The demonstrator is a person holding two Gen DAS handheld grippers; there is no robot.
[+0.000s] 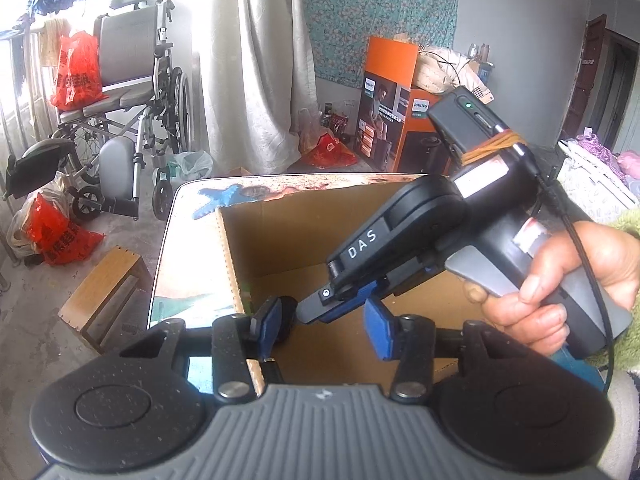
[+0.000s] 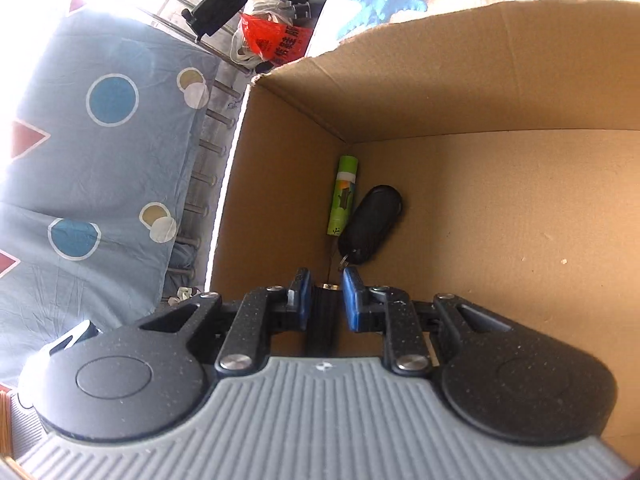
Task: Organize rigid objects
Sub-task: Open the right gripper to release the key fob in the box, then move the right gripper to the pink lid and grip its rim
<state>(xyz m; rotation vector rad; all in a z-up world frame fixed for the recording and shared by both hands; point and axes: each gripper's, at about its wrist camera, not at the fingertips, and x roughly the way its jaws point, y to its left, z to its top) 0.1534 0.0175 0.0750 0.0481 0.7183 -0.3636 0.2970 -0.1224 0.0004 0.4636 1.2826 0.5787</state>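
Nearest the lens in the right wrist view, the right tongs (image 2: pixel 323 289) are clenched on a slim black object (image 2: pixel 323 316) with a brass-coloured tip; what it is I cannot tell. They point down into the near left part of an open cardboard box (image 2: pixel 500 208). On the box floor, tucked into the far left corner, lie a green tube (image 2: pixel 343 196) and, touching its right side, a black key fob (image 2: pixel 370 226) with a small ring at its near end, just beyond the fingertips.

From the left wrist view, the left tongs (image 1: pixel 325 320) stand released above the near left edge of the same box, nothing pressed between the blue pads (image 1: pixel 376 330). A dark rounded shape sits just behind the left pad; it may be the key fob, though this is unclear. The right tongs (image 1: pixel 320 300) reach in from the right, held by a person's hand (image 1: pixel 560 292). The box rests on a counter (image 1: pixel 192 248) with a seashell-print cover.

The step in hand looks like depositing: the black object is being lowered into the box beside the two things already there. Next, the right tongs would need to bring it close to the floor, beside the fob rather than on it, then release and lift clear. The left tongs appear free to fetch another item.
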